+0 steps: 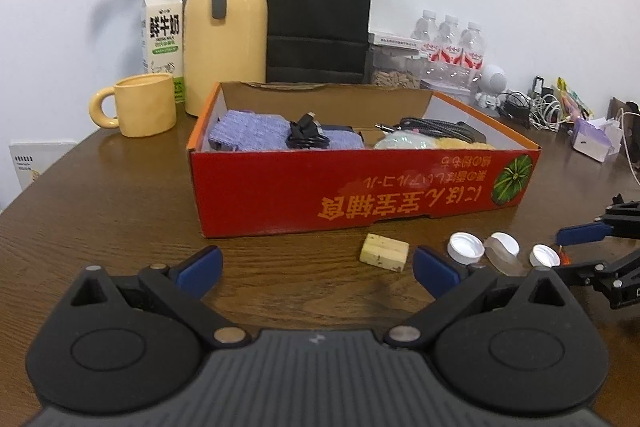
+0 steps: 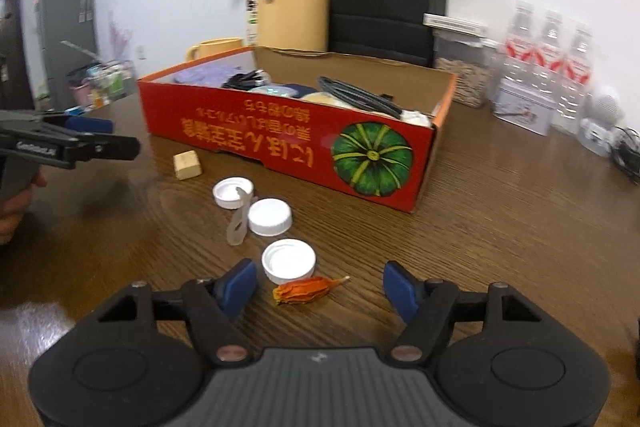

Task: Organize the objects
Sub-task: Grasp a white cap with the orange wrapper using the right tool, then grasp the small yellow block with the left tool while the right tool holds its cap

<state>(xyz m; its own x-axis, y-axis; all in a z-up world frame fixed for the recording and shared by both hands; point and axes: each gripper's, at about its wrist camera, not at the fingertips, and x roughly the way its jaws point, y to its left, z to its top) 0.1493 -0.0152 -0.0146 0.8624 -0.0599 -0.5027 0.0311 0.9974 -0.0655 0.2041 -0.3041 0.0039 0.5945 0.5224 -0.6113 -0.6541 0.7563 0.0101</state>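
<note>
Right gripper (image 2: 316,285): jaws wide apart, empty, low over the bench (image 2: 500,227); the flower (image 2: 306,289) lies between its fingertips, so this looks like the next pick.
Flower: orange, dried, flat on the bench, just near of the nearest cap.
Caps (image 2: 289,260): three white ones in a loose row left of the flower, not yet boxed; a clear plastic strip (image 2: 239,221) leans on the middle pair.
Block (image 1: 384,252): pale, alone near the box front.
Left gripper (image 1: 318,267): jaws apart, empty, held back from the box, likely leaving room for the right one.
Box (image 1: 360,195): red, open-topped, centre of the bench, already holding cloths and cables; its low wall suits dropping items in from above.
</note>
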